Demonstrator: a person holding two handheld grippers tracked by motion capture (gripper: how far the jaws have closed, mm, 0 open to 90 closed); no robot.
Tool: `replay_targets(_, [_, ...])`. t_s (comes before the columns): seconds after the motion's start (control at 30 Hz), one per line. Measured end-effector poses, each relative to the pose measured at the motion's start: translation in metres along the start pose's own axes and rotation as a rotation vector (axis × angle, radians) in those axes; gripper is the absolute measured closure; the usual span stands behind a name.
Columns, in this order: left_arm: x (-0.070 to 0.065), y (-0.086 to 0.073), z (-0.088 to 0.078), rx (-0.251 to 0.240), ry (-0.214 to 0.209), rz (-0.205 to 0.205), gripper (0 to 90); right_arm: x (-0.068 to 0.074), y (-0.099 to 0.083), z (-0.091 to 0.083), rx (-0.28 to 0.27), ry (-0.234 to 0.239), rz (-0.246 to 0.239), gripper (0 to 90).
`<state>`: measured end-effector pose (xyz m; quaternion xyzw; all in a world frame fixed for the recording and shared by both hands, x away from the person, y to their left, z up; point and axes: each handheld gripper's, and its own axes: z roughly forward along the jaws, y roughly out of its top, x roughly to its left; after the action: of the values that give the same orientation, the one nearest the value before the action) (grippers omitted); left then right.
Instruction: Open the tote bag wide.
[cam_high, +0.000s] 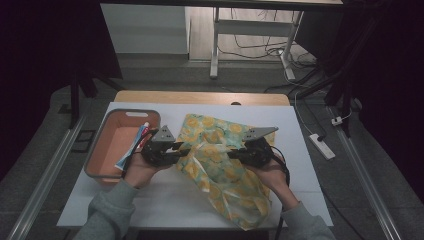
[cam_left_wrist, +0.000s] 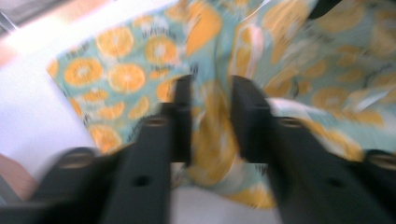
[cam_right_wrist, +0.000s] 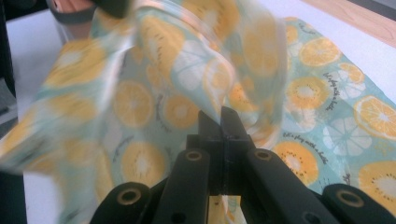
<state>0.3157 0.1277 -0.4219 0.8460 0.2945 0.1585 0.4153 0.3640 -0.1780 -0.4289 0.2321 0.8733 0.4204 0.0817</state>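
Right gripper (cam_right_wrist: 220, 122) pinched tight on a fold of the orange-print bag (cam_high: 222, 165), left gripper (cam_left_wrist: 211, 112) parted around loose film at centre frame, bag stretching from upper middle toward lower right between both, pink basket (cam_high: 102, 150) left.

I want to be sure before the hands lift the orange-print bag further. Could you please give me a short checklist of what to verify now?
1. Right gripper pinches the bag: ok, jaws closed on a fold of it.
2. Left gripper holds the bag: not ok, jaws stand apart with the material between them.
3. Bag mouth open: cannot tell.
4. Toothpaste tube ready: ok, it leans in the pink bin.
5. Bag free of the bin: ok, it lies beside it on the table.
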Motion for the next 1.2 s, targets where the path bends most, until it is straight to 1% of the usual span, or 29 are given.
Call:
replay_targets(0.07, [-0.014,0.007,-0.008,-0.016,0.009,0.049,52.7,-0.004,-0.001,0.007,0.009,0.0,0.01,89.1])
replay_targets(0.1, [-0.021,0.01,-0.011,-0.023,-0.002,0.071,50.1,-0.006,-0.002,0.011,0.016,0.005,0.014,89.1])
replay_targets(0.13, [-0.027,0.013,-0.013,-0.023,-0.022,0.092,49.0,-0.008,-0.002,0.015,0.024,0.009,0.021,89.0])
replay_targets(0.2, [-0.041,0.015,-0.013,-0.007,-0.06,0.133,46.9,-0.01,-0.004,0.021,0.038,0.011,0.024,89.1])
replay_targets(0.23, [-0.05,0.016,-0.01,0.011,-0.081,0.159,45.8,-0.01,-0.004,0.023,0.044,0.011,0.025,89.1])
replay_targets(0.27, [-0.055,0.016,-0.008,0.023,-0.098,0.17,45.4,-0.011,-0.005,0.025,0.049,0.01,0.025,89.1])
replay_targets(0.33, [-0.067,0.014,0.002,0.076,-0.152,0.21,45.3,-0.012,-0.006,0.027,0.051,0.014,0.028,89.1])
replay_targets(0.37, [-0.072,0.012,0.008,0.099,-0.171,0.225,45.3,-0.012,-0.006,0.028,0.052,0.012,0.027,89.1])
replay_targets(0.4, [-0.077,0.011,0.015,0.133,-0.185,0.243,45.2,-0.012,-0.007,0.028,0.054,0.012,0.029,89.0])
replay_targets(0.43, [-0.081,0.009,0.022,0.167,-0.191,0.256,45.1,-0.013,-0.007,0.028,0.053,0.013,0.03,89.0])
replay_targets(0.5, [-0.086,0.005,0.037,0.237,-0.198,0.275,45.2,-0.013,-0.007,0.028,0.054,0.012,0.029,89.0])
replay_targets(0.57, [-0.088,-0.001,0.052,0.293,-0.213,0.286,45.3,-0.014,-0.008,0.028,0.052,0.011,0.03,89.0])
replay_targets(0.63, [-0.09,-0.007,0.065,0.344,-0.203,0.3,46.3,-0.015,-0.008,0.027,0.053,0.009,0.038,89.1])
replay_targets(0.7, [-0.092,-0.012,0.074,0.381,-0.188,0.314,48.1,-0.016,-0.009,0.027,0.051,0.008,0.041,89.0])
replay_targets(0.77, [-0.094,-0.017,0.081,0.398,-0.185,0.318,55.4,-0.017,-0.009,0.026,0.052,0.005,0.044,89.0])
replay_targets(0.8, [-0.094,-0.018,0.083,0.41,-0.186,0.324,68.7,-0.018,-0.01,0.026,0.052,0.004,0.046,89.0])
replay_targets(0.83, [-0.094,-0.019,0.085,0.425,-0.185,0.332,68.7,-0.018,-0.01,0.026,0.052,0.004,0.046,89.0])
replay_targets(0.87, [-0.094,-0.021,0.085,0.426,-0.187,0.325,76.4,-0.019,-0.01,0.026,0.051,0.001,0.048,89.0])
replay_targets(0.9, [-0.093,-0.022,0.085,0.427,-0.196,0.326,87.3,-0.021,-0.011,0.025,0.056,-0.014,0.049,89.0])
replay_targets(0.97, [-0.092,-0.023,0.081,0.417,-0.227,0.315,87.9,-0.022,-0.012,0.024,0.054,-0.022,0.051,89.1])
replay_targets(1.07, [-0.091,-0.026,0.069,0.385,-0.259,0.314,88.3,-0.028,-0.014,0.022,0.046,-0.034,0.071,89.0])
replay_targets(1.13, [-0.092,-0.028,0.06,0.351,-0.288,0.319,88.3,-0.031,-0.016,0.02,0.039,-0.046,0.083,89.1])
replay_targets(1.2, [-0.094,-0.03,0.049,0.318,-0.322,0.333,88.3,-0.034,-0.016,0.018,0.031,-0.055,0.095,89.1])
